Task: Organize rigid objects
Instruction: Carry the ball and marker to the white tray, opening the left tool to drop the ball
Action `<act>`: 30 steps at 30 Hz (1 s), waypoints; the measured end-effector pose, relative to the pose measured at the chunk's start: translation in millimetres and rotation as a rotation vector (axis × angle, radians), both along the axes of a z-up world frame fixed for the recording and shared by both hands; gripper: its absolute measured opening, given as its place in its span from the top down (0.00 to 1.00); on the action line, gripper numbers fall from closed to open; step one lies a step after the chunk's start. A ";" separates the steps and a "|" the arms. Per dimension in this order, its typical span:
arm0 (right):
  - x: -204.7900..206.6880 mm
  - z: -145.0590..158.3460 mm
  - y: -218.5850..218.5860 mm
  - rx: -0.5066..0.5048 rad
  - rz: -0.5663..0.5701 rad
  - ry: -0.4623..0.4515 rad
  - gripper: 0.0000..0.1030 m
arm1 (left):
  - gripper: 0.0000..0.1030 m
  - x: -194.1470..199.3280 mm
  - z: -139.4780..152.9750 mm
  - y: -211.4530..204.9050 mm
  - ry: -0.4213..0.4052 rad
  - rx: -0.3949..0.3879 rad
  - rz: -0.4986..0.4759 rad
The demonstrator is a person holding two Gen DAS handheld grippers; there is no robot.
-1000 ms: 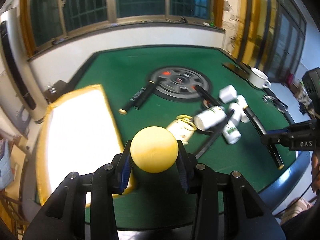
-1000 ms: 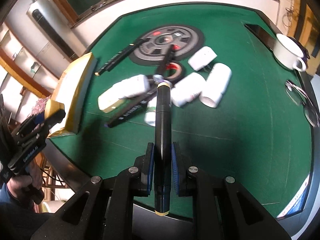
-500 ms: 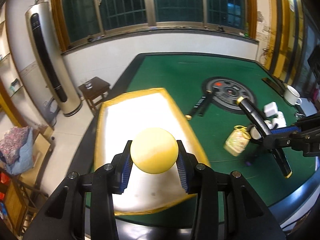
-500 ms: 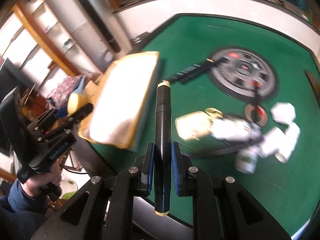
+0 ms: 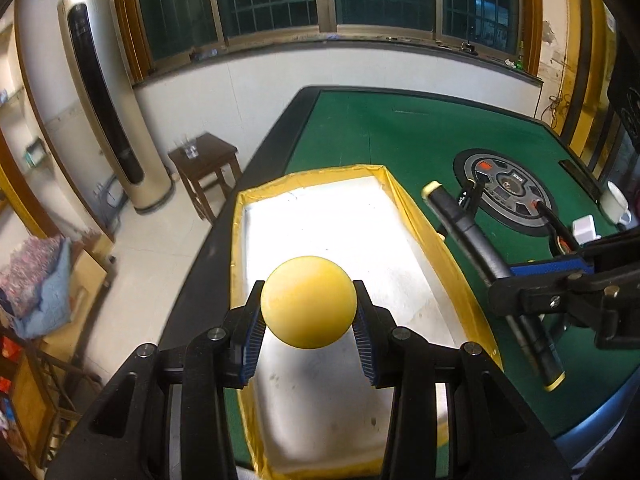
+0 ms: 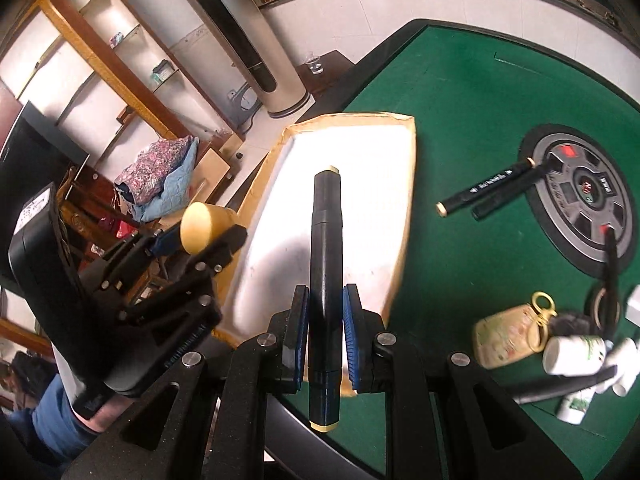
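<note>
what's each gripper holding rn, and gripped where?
Left gripper: yellow ball, across its middle. Right gripper: black marker, clamped near its lower end.

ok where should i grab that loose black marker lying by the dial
Grip the marker mid-barrel, coming from above with the jaws across its width. It lies flat on the felt, slim and long, with a second marker touching alongside, so little room remains on that side.

Tower air conditioner [image 5: 100, 112], wooden stool [image 5: 206, 164]
</note>
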State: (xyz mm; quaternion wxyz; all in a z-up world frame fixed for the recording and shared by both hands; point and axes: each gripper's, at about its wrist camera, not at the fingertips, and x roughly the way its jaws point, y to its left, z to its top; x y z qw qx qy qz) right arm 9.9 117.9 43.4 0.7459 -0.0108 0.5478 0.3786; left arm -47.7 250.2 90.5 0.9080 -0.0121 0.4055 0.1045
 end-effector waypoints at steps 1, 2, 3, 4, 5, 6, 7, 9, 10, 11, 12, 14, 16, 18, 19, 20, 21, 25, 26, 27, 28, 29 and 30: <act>1.5 0.3 2.8 0.001 -0.001 0.005 0.85 | 0.63 4.5 -1.8 3.9 0.008 -0.013 0.005; 5.1 -1.2 8.6 -0.004 -0.003 0.008 0.85 | 0.63 10.0 -3.6 8.1 0.016 -0.025 0.007; 8.5 -2.8 13.6 -0.011 -0.004 0.006 0.85 | 0.63 15.2 -5.7 11.7 0.027 -0.033 0.007; 11.5 -4.4 17.6 -0.016 -0.008 0.005 0.85 | 0.63 21.5 -8.7 16.1 0.040 -0.041 0.010; 15.5 -6.0 22.4 -0.021 -0.012 0.007 0.85 | 0.63 28.0 -11.8 21.3 0.052 -0.056 0.017; 20.7 -8.3 28.0 -0.027 -0.017 0.009 0.85 | 0.63 32.7 -14.1 25.3 0.062 -0.068 0.020; 24.9 -10.3 32.5 -0.034 -0.025 0.007 0.85 | 0.63 38.9 -17.8 29.4 0.076 -0.075 0.027; 33.8 -15.9 43.4 -0.058 -0.030 0.001 0.85 | 0.63 50.5 -24.9 38.8 0.099 -0.085 0.047; 39.3 -20.5 48.6 -0.071 -0.037 0.004 0.85 | 0.63 58.3 -30.4 42.7 0.116 -0.081 0.062; 42.8 -22.9 51.7 -0.075 -0.044 0.009 0.85 | 0.63 63.9 -34.0 45.4 0.128 -0.076 0.073; 48.7 -27.3 55.1 -0.080 -0.051 0.014 0.85 | 0.63 70.1 -37.2 47.7 0.137 -0.074 0.080; 58.1 -33.3 61.1 -0.105 -0.060 0.008 0.85 | 0.63 80.4 -43.5 48.9 0.155 -0.054 0.094; 67.1 -43.6 67.8 -0.140 -0.066 0.004 0.85 | 0.63 88.4 -48.6 48.9 0.168 -0.049 0.104; 72.1 -49.7 71.5 -0.154 -0.073 0.012 0.85 | 0.63 93.5 -53.4 48.0 0.182 -0.043 0.115; 74.0 -51.6 72.6 -0.159 -0.074 0.012 0.85 | 0.63 95.3 -54.7 48.4 0.185 -0.044 0.120; 75.4 -51.1 73.1 -0.166 -0.075 0.009 0.85 | 0.63 97.0 -56.0 49.2 0.186 -0.049 0.126; 77.3 -52.6 73.4 -0.169 -0.077 0.008 0.85 | 0.63 98.7 -56.9 49.5 0.188 -0.047 0.132; 81.8 -56.8 74.5 -0.183 -0.076 0.021 0.85 | 0.63 104.4 -61.5 54.6 0.191 -0.052 0.155; 82.2 -57.9 74.8 -0.187 -0.075 0.021 0.85 | 0.63 105.5 -62.8 55.2 0.193 -0.053 0.157; 81.1 -57.6 74.1 -0.188 -0.077 0.019 0.85 | 0.62 105.8 -63.9 55.5 0.193 -0.050 0.158; 81.1 -58.3 74.0 -0.189 -0.078 0.021 0.85 | 0.62 106.3 -64.2 54.6 0.191 -0.040 0.159; 80.5 -58.6 75.5 -0.192 -0.080 0.024 0.85 | 0.62 106.7 -64.2 54.1 0.189 -0.033 0.160; 80.9 -59.5 74.8 -0.193 -0.082 0.028 0.85 | 0.62 107.6 -63.9 54.1 0.187 -0.028 0.160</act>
